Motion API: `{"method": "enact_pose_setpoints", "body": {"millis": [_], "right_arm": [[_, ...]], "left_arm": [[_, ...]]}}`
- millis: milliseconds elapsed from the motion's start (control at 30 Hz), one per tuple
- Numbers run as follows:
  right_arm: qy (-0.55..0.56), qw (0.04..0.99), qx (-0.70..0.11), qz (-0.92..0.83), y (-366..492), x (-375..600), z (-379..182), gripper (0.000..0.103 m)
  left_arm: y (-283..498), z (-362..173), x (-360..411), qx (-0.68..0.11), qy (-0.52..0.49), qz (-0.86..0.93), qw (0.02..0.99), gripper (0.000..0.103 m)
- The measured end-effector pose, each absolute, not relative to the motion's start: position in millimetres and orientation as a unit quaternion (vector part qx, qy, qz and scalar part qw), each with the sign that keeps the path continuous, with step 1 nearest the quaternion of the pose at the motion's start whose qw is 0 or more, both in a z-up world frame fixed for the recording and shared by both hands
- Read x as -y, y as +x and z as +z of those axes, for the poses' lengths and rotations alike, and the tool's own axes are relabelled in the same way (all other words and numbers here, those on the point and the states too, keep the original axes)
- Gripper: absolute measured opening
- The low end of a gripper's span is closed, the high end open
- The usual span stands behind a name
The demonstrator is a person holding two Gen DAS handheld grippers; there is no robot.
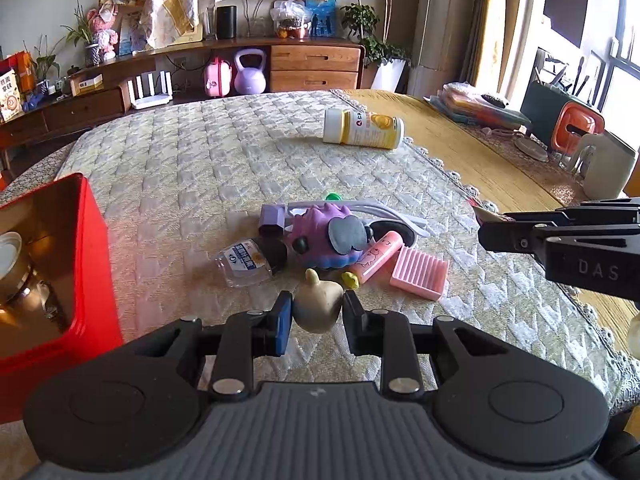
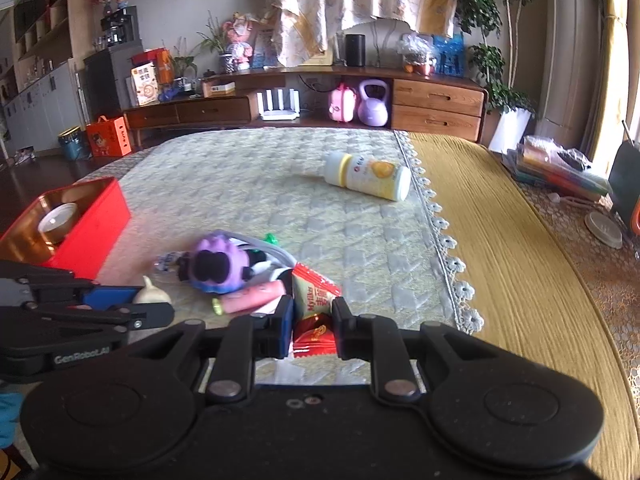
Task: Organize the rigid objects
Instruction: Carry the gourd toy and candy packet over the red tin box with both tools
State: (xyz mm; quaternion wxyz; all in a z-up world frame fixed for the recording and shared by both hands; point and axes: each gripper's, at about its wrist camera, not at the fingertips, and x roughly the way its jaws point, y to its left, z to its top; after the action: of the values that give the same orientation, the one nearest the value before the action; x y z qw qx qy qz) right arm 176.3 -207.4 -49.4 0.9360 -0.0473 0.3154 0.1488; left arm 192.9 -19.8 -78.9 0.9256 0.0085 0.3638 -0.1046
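My left gripper (image 1: 317,312) is shut on a beige garlic-shaped toy (image 1: 318,305), just above the quilted cloth; it also shows in the right wrist view (image 2: 151,292). My right gripper (image 2: 313,322) is shut on a red snack packet (image 2: 314,312). Ahead lies a pile: a purple spiky toy (image 1: 326,238), a small clear bottle (image 1: 246,266), a pink tube (image 1: 374,258), a pink ridged soap dish (image 1: 419,274) and a white-and-yellow bottle (image 1: 364,128) lying further back. A red box (image 1: 86,264) stands open at the left.
The red box holds a round tin (image 2: 60,218). The quilted cloth (image 1: 192,168) ends in a lace edge at the right, with a yellow cloth (image 2: 500,248) beyond. Stacked papers (image 1: 480,108) and a kettle (image 1: 608,164) sit at the far right. A wooden sideboard (image 1: 312,64) stands behind.
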Motion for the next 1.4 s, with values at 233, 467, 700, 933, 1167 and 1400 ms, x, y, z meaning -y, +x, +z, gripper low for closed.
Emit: {"method": "enact_pose_setpoints", "body": {"millis": [233,467,700,933,1167,1400], "right_arm": [[-0.063,0.936,-0.296,0.178,151,187,-29,0.019],[-0.073,0.931,-0.28,0.221,135,156,-14,0.019],[-0.083,0.922,-0.27,0.264,130,112,-2,0.019],[-0.093,0.914,-0.266,0.292,136,71,5,0.019],[-0.102,0.904,-0.273,0.313,151,35,6,0.019],[-0.114,0.893,-0.286,0.328,172,-4,2,0.019]], "left_arm": [[178,-63,6,-0.36,0.005,-0.09,0.929,0.026],[162,-45,-16,-0.352,-0.005,-0.083,0.932,0.027],[152,-30,-46,-0.348,-0.013,-0.061,0.936,0.027],[150,-20,-87,-0.343,-0.023,-0.029,0.939,0.027],[153,-18,-130,-0.345,-0.038,0.006,0.938,0.027],[165,-24,-167,-0.362,-0.047,0.04,0.93,0.027]]}}
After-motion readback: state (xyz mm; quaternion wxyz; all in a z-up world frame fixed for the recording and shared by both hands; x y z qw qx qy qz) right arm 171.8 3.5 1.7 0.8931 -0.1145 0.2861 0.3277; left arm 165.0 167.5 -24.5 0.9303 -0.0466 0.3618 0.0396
